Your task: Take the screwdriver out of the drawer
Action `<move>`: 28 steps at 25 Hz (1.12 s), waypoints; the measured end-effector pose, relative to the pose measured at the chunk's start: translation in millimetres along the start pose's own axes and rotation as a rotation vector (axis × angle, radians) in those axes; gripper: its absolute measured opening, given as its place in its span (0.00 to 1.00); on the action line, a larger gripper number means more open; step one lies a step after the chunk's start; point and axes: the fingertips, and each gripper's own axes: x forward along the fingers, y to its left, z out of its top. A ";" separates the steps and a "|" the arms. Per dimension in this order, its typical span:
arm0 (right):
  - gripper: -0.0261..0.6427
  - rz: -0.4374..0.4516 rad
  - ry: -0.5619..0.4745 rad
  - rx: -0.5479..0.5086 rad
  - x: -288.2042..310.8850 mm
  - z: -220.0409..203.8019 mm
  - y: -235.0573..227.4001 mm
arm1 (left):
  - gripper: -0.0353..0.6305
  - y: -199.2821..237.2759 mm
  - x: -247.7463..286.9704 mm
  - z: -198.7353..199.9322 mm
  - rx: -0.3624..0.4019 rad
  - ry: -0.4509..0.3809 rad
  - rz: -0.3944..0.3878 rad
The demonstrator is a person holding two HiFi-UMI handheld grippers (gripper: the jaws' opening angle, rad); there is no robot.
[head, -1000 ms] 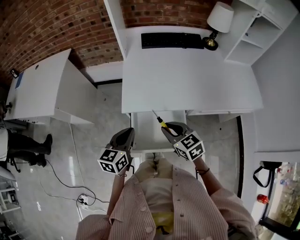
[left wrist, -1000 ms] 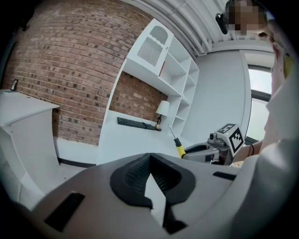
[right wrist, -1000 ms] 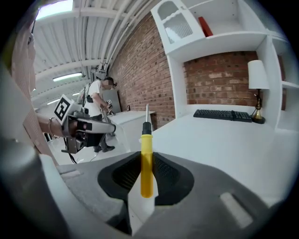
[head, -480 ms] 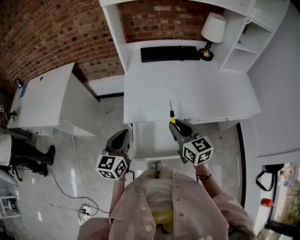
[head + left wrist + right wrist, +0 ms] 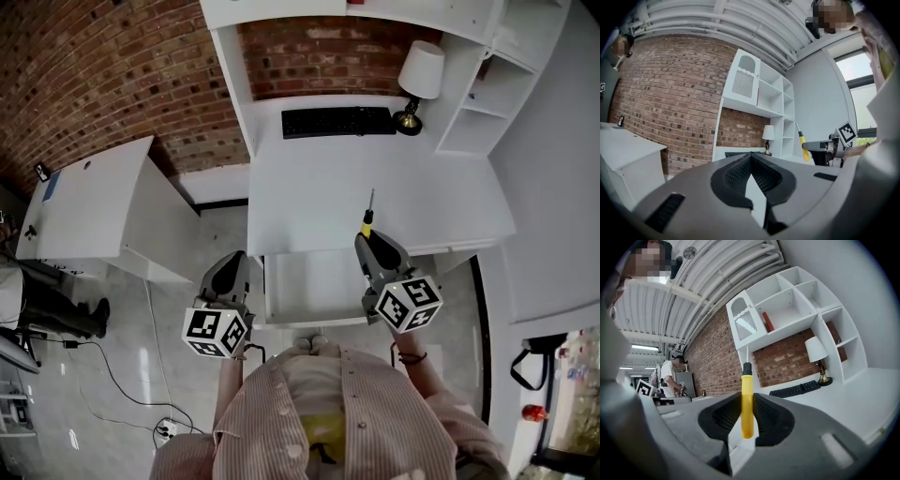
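Yellow-handled, the screwdriver (image 5: 366, 225) hangs over the desk (image 5: 375, 178) edge in the head view, clear of the open drawer (image 5: 309, 283). The left gripper view shows the left gripper (image 5: 750, 161) closed on nothing, simply spare. In the right gripper view, the right gripper (image 5: 746, 416) pinches the handle for carrying, shaft forward.

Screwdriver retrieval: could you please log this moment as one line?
right gripper: shut on screwdriver | left gripper: empty | drawer: open

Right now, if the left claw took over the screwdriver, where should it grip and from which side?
On the screwdriver, probably the yellow handle's free end by the black collar, approached from the left. The right claw clamps its rear handle, and the bare shaft looks too thin to hold. The left claw, shut, must open first.
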 end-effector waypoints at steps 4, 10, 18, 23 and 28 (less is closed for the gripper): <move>0.16 0.000 -0.026 -0.025 -6.3 17.6 1.6 | 0.05 0.7 -4.0 13.6 0.013 -0.027 0.024; 0.16 -0.011 -0.034 -0.053 -12.0 25.9 -0.8 | 0.05 2.2 -9.8 21.2 0.022 -0.048 0.048; 0.16 -0.017 -0.020 -0.057 -15.5 20.8 -5.5 | 0.05 1.6 -13.2 19.3 0.021 -0.043 0.066; 0.16 -0.019 -0.016 -0.056 -17.9 19.1 -8.8 | 0.05 -0.7 -13.2 15.8 0.019 -0.033 0.068; 0.16 -0.036 -0.013 -0.078 -21.1 19.3 -12.2 | 0.05 -1.9 -13.4 16.0 0.019 -0.029 0.069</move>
